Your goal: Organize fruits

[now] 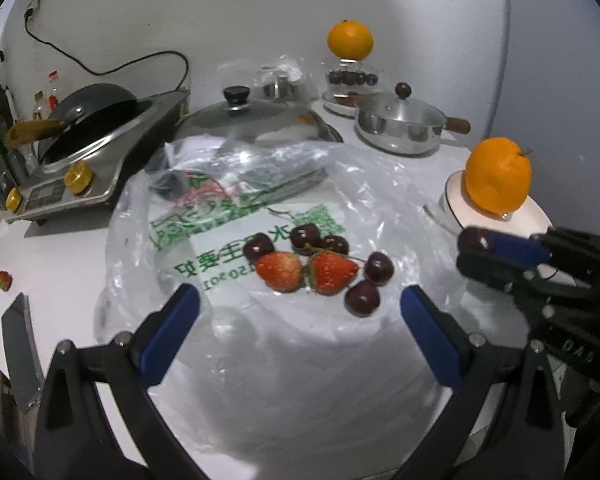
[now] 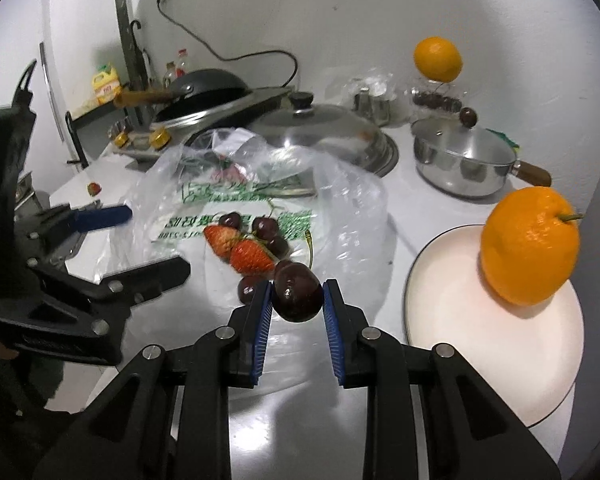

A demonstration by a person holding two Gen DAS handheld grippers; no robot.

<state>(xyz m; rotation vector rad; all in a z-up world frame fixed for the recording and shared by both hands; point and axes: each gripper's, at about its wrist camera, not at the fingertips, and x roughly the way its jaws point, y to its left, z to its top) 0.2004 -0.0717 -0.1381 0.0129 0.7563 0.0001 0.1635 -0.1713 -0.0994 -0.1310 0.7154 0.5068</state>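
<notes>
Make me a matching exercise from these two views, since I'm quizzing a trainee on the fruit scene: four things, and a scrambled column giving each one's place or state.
Things:
1. cherry
2. orange
3. two strawberries
4. left gripper

Places or states:
A. lying on the plastic bag
B. open, holding nothing
C. sitting on the white plate
D. clamped in the right gripper

Pairs: 1-D, 2-C, 3-A, 4-B
</notes>
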